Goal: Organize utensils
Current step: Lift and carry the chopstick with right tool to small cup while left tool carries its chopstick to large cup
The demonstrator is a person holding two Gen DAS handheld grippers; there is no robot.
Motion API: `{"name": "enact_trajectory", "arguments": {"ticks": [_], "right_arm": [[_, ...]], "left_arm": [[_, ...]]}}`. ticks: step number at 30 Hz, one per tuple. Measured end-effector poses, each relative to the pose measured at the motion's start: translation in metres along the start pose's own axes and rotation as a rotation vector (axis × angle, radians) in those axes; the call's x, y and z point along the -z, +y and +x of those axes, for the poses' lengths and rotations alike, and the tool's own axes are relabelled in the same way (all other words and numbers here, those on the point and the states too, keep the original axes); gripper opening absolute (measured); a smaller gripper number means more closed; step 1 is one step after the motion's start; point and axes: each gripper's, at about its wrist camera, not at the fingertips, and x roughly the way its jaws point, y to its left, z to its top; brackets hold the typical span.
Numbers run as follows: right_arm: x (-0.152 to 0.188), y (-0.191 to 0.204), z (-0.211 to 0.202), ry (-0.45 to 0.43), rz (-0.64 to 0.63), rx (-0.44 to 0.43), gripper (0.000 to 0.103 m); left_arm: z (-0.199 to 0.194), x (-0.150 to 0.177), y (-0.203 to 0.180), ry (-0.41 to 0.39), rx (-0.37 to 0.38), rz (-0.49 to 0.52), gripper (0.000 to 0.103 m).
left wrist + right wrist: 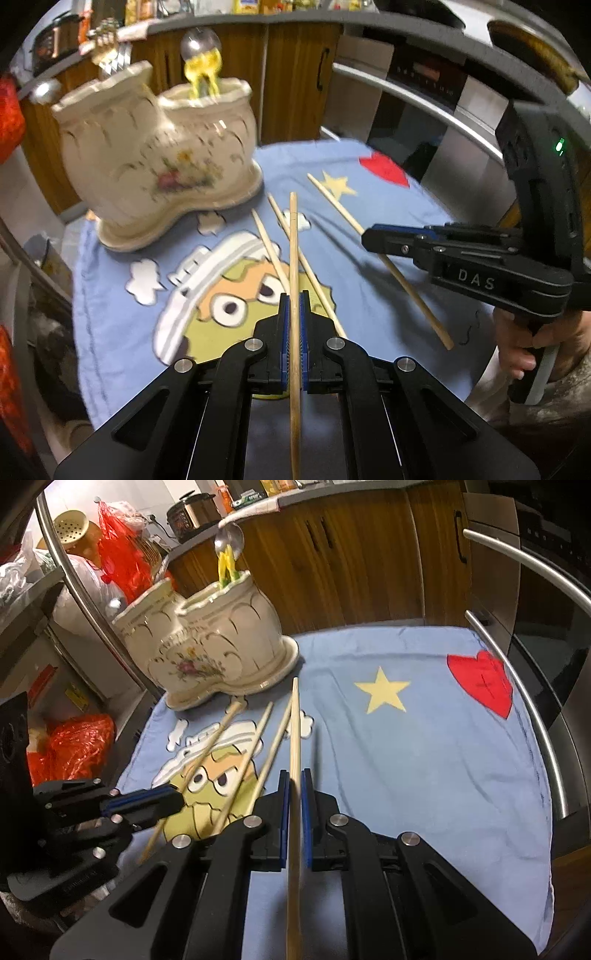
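Observation:
A cream ceramic two-pot utensil holder [159,155] [210,642] stands at the far left of a blue cartoon cloth [369,229] [406,753], with a spoon [201,46] [229,539] and forks [114,61] in it. My left gripper [294,306] is shut on a wooden chopstick [294,258], held above the cloth. My right gripper [294,786] is shut on another chopstick [295,731]. Three loose chopsticks lie on the cloth in the left wrist view, one [269,251] beside the holder, one [314,273] crossing it, one [413,295] under the right gripper [384,238].
Wooden cabinets [351,554] and an oven [424,96] run behind the cloth. A steel rail [535,709] curves along the right side. Red plastic bags [122,554] and clutter sit at the left. The left gripper [159,799] shows at lower left in the right wrist view.

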Motion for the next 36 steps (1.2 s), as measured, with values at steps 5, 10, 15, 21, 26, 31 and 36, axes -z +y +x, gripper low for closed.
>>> {"name": "enact_trajectory", "arguments": {"ticks": [5,10,15,21,26,31,36], "right_arm": [[-0.018,0.01,-0.01,-0.056,-0.014,-0.03,0.006],[-0.047,0.024,-0.019,-0.13,-0.044,-0.053,0.006],[-0.081,0.042,-0.023,-0.215,-0.087,-0.063,0.006],[-0.125,0.054,-0.026,-0.343,-0.098,-0.11,0.006],[-0.158,0.055,-0.015,-0.443,-0.057,-0.134,0.006],[-0.17,0.055,-0.004,-0.545,-0.023,-0.142,0.006],[-0.171,0.056,0.007,-0.635,-0.029,-0.125,0.006]], "left_arm": [[-0.035,-0.017,0.016,-0.111,-0.004,-0.017,0.005],[-0.07,-0.043,0.037,-0.234,-0.026,-0.043,0.005],[-0.099,-0.074,0.067,-0.365,-0.056,-0.074,0.005],[-0.114,-0.11,0.1,-0.508,-0.045,-0.126,0.005],[-0.102,-0.137,0.121,-0.58,-0.044,-0.177,0.005],[-0.086,-0.146,0.121,-0.661,-0.101,-0.165,0.005],[-0.071,-0.147,0.125,-0.7,-0.121,-0.179,0.005]]}}
